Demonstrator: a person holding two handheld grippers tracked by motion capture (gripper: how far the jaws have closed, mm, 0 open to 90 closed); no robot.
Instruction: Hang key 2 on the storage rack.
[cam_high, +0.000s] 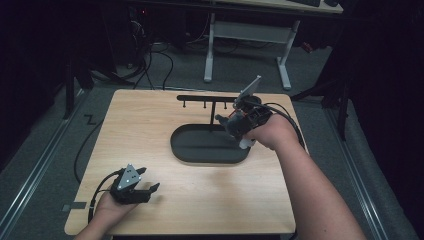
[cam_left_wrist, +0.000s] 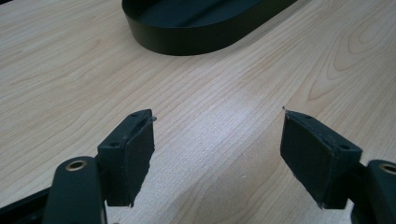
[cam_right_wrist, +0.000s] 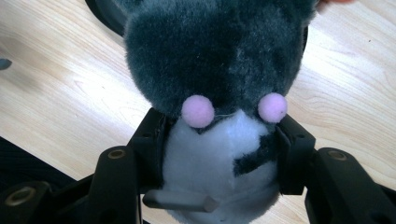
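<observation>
We hold a plush toy (cam_right_wrist: 215, 84) in the right gripper (cam_right_wrist: 219, 140); its jaws are clenched on the white belly of the toy, one pad on each side. The toy has dark grey fur and two small pink pompoms, and a small grey peg lies across the bottom of the frame, just under the belly. In the high view the right gripper (cam_high: 231, 125) is right of the centre of the frame, over the right end of the black oval tray (cam_high: 200, 152), and the toy (cam_high: 242, 131) is there a dark lump with a bit of white under the hand.

Behind the tray stands a black rack (cam_high: 210, 99) with short hooks under its bar. We judge that picking up the toy is done, and that bringing it to its place is left; whether this place is the rack or the tray we cannot tell.

The left gripper (cam_high: 147, 186) waits at the lower left of the frame, near the front edge of the table (cam_high: 150, 130). Its jaws stand released, with bare wood between them.

The top of the toy is cut off by the frame, so its ears and any loop are hidden. The hooks are too small to count.
</observation>
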